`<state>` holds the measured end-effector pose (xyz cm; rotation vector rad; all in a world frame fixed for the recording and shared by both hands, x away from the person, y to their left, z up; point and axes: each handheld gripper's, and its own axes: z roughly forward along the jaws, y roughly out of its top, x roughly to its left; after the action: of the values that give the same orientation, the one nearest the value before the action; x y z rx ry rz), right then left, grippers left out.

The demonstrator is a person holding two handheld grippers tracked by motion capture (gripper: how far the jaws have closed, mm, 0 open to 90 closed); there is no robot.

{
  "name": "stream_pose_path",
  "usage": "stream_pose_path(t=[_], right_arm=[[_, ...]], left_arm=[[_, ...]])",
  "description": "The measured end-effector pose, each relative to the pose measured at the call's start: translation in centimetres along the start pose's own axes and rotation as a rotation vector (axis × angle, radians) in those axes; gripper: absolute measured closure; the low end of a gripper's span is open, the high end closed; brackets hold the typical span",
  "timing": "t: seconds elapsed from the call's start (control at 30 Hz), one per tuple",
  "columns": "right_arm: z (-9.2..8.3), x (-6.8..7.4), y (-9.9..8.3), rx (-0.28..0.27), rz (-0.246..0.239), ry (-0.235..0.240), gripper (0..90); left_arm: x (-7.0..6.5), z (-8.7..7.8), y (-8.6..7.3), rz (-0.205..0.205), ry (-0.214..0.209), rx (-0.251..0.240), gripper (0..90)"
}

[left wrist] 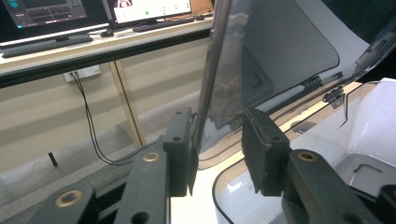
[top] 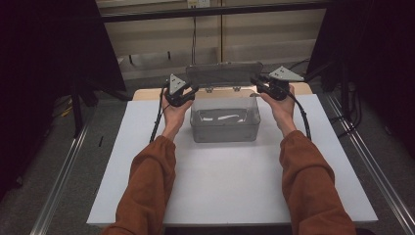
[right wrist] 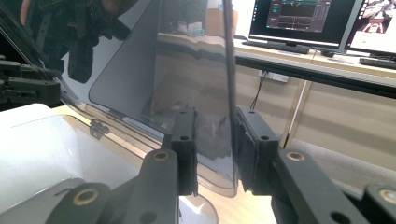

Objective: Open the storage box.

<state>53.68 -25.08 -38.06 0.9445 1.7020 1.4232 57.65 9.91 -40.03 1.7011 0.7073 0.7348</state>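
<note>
A clear plastic box [top: 225,126] sits at the far middle of the white table [top: 225,186]. Its hinged smoky lid [top: 224,74] stands raised behind it. My left gripper [top: 192,91] holds the lid's left edge and my right gripper [top: 255,84] its right edge. In the left gripper view the lid [left wrist: 280,46] runs between the jaws of the left gripper [left wrist: 219,149], which are shut on its rim. In the right gripper view the lid [right wrist: 201,70] rim fills the space between the jaws of the right gripper [right wrist: 215,149], also shut on it.
A small pale object [top: 226,117] lies inside the box. The lid's hinges [left wrist: 334,93] join it to the box's back rim. Beyond the table are a bench with monitors [right wrist: 303,18] and cables hanging down the wall [left wrist: 88,121]. Dark curtains flank the table.
</note>
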Motion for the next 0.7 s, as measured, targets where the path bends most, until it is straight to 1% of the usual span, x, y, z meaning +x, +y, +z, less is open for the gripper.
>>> stream_pose_path(t=[0.03, 0.1, 0.13, 0.2, 0.23, 0.27, 0.3, 0.33, 0.37, 0.47, 0.53, 0.63, 0.7], right_arm=[[0.1, 0.0, 0.0, -0.004, 0.006, 0.002, 69.6], [0.2, -0.2, -0.2, 0.001, 0.017, 0.004, 68.8], [0.3, -0.2, -0.2, 0.006, 0.016, 0.005, 68.2], [0.6, -0.3, -0.5, 0.016, 0.013, 0.010, 67.1], [0.6, -0.2, -0.6, 0.022, 0.018, 0.009, 66.8], [0.8, -0.2, -0.7, 0.025, 0.017, 0.008, 66.4], [0.9, -0.2, -0.8, 0.025, 0.025, 0.010, 65.4], [1.0, -0.3, -0.9, 0.027, 0.029, 0.012, 65.1], [1.1, -0.3, -1.0, 0.031, 0.028, 0.013, 65.1], [1.5, -0.4, -1.2, 0.042, 0.033, 0.010, 65.2], [1.7, -0.4, -1.2, 0.044, 0.033, 0.006, 65.7], [1.9, -0.6, -1.2, 0.045, 0.050, 0.005, 66.7], [2.1, -0.8, -1.3, 0.048, 0.053, 0.008, 67.3]], left_arm=[[0.1, 0.0, 0.0, 0.009, 0.004, 0.008, 66.1], [0.2, 0.2, 0.0, -0.008, 0.000, 0.006, 68.3], [0.3, 0.2, -0.1, -0.002, -0.003, 0.018, 68.5], [0.5, 0.4, -0.2, -0.009, -0.006, 0.022, 69.5], [0.4, 0.5, -0.2, -0.019, -0.008, 0.023, 69.8], [0.4, 0.6, -0.2, -0.020, -0.008, 0.020, 69.8], [0.5, 0.6, -0.2, -0.014, -0.007, 0.025, 69.6], [0.4, 0.6, -0.3, -0.031, -0.008, 0.021, 69.5], [0.5, 0.6, -0.2, -0.038, -0.012, 0.027, 69.5], [0.6, 0.8, 0.0, -0.032, -0.009, 0.040, 69.7], [0.8, 0.9, 0.0, -0.048, -0.013, 0.037, 70.0], [0.9, 1.0, 0.0, -0.062, -0.018, 0.029, 70.3], [1.0, 1.1, 0.0, -0.069, -0.023, 0.035, 70.8]])
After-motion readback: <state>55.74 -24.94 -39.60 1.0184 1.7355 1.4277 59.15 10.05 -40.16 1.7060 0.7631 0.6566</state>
